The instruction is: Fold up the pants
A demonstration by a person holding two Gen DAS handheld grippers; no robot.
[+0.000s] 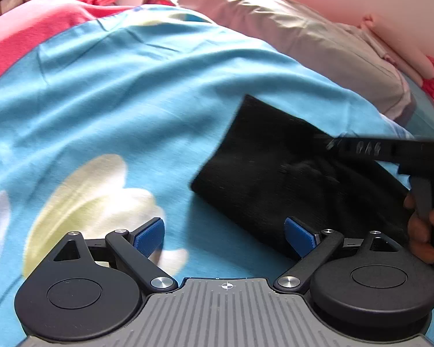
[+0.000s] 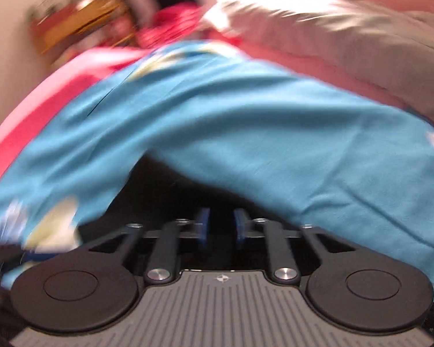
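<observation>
- Left wrist view: black fabric pants [image 1: 275, 170] lie as a compact rectangle on the blue floral bedsheet [image 1: 130, 101], towards its right edge, below the beige pillow [image 1: 303, 46].
- Folding looks mostly done; perhaps one fold remains.
- Long axis runs diagonally, upper corner towards the pillow.
- Left gripper [image 1: 225, 234]: spread, empty.
- Right gripper [image 2: 220, 225]: jaws nearly together over dark cloth; grip unclear.

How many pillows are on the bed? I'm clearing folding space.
1: a beige pillow at the far edge of the blue sheet, beyond the black pants. Others may be hidden.
</observation>
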